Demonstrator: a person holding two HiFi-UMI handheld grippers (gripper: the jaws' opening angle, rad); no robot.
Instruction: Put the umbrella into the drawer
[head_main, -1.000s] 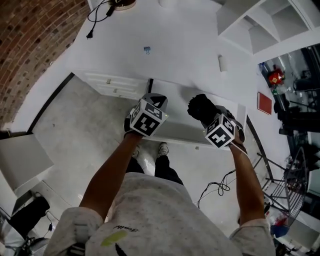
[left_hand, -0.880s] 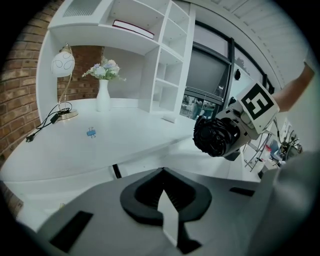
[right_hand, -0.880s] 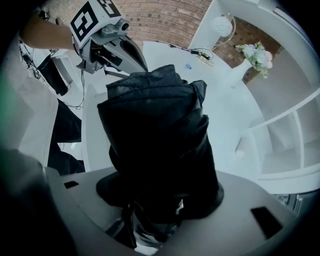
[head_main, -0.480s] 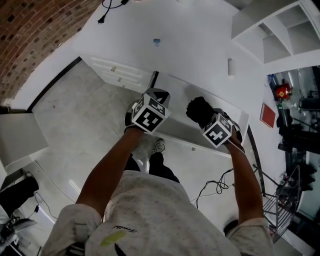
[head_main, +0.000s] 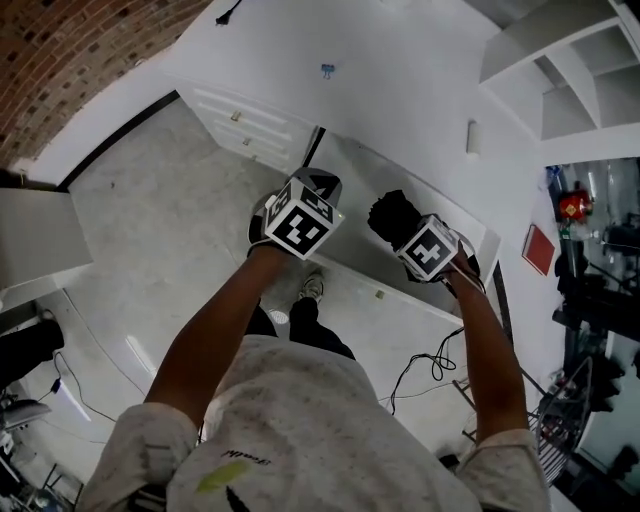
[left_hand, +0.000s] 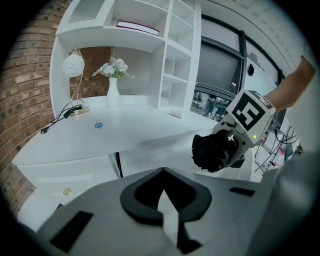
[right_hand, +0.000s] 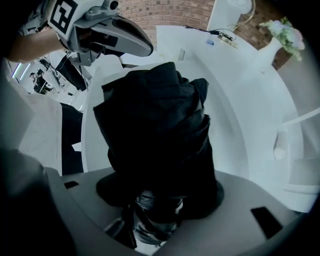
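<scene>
The right tool (right_hand: 157, 207) is gripping the folded black umbrella (right_hand: 155, 135) and holding it just above the drawer (head_main: 372, 278), which is standing open under the table's (head_main: 400, 80) front edge. The left tool (left_hand: 162, 197) is hovering beside it, pinched shut on nothing. To my eye, the umbrella is needing to go down lengthwise inside the drawer walls before the grip is loosening.

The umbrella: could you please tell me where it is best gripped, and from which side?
By its narrow end, coming along its length from behind, as the right gripper holds it now. Further out, the folded black umbrella is a bulky, soft bundle, probably too wide for the jaws. The slim end fits between them and leaves the bundle pointing forward.
</scene>
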